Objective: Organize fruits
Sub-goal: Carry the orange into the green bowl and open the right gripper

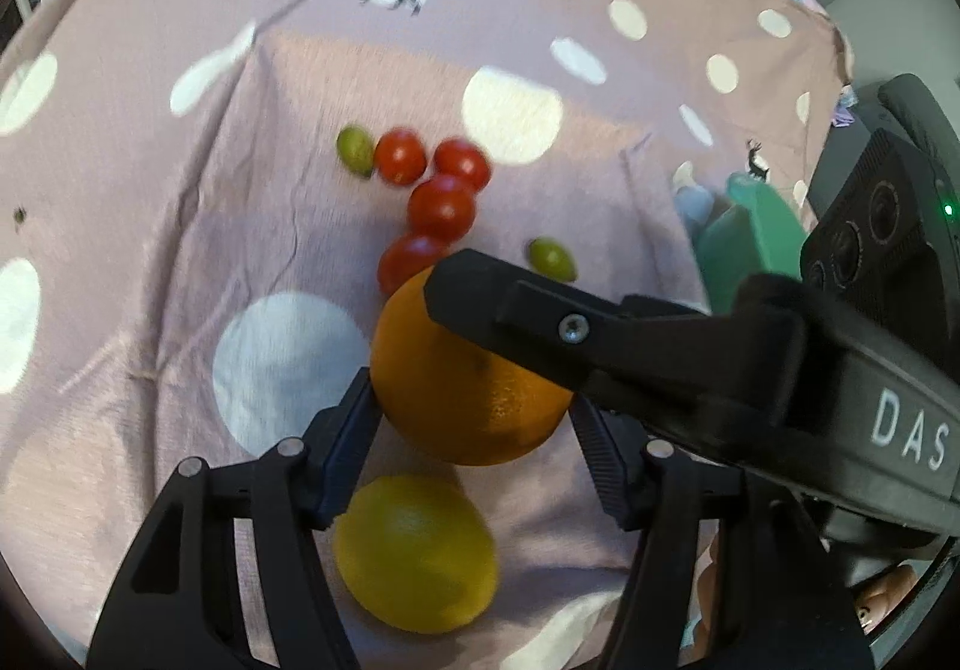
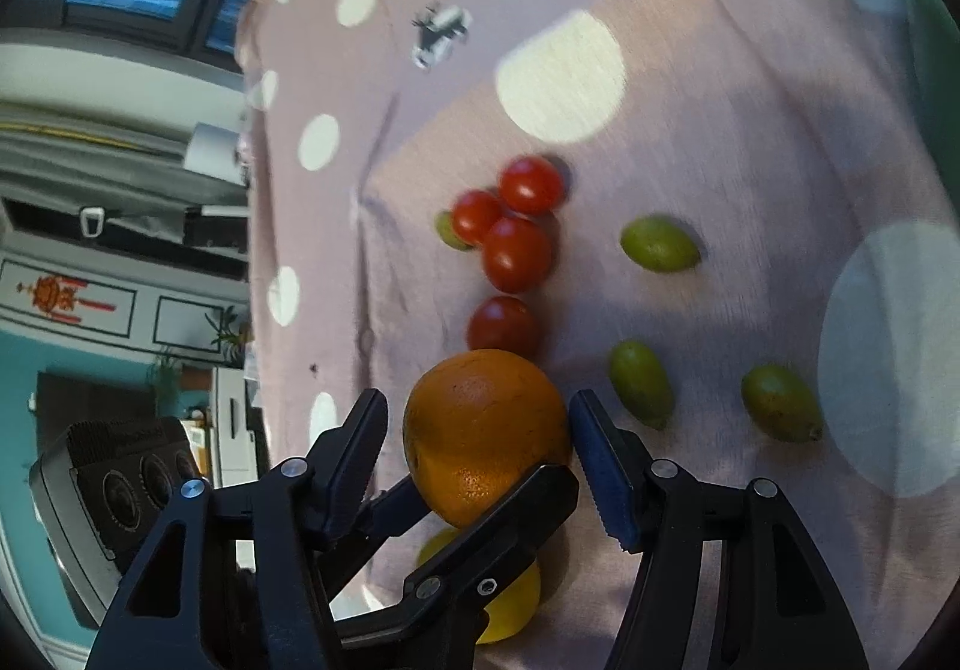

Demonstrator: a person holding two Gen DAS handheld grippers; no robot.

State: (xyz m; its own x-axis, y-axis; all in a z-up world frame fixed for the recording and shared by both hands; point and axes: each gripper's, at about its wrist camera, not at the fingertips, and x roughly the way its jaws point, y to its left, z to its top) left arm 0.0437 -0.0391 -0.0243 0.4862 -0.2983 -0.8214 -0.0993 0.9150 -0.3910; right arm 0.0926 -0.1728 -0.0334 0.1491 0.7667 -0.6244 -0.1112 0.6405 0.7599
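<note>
Spotted cloth (image 1: 180,250) holds tomatoes (image 1: 441,208) beyond the gripped orange (image 1: 456,388).

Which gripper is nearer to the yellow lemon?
Left. The left gripper, holding the orange, hangs just over the lemon; the right gripper flanks the orange from farther off.

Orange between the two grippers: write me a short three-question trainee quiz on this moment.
1. True or false: the lemon lies on the cloth, in no gripper.
2. How many cherry tomatoes sit beyond the orange? A two, B four, C six.
3. Fill in: the ___ gripper clamps the orange while the other stands open around it.
Key: 1 true; 2 B; 3 left: the left gripper grips, the right gripper is open.
</note>
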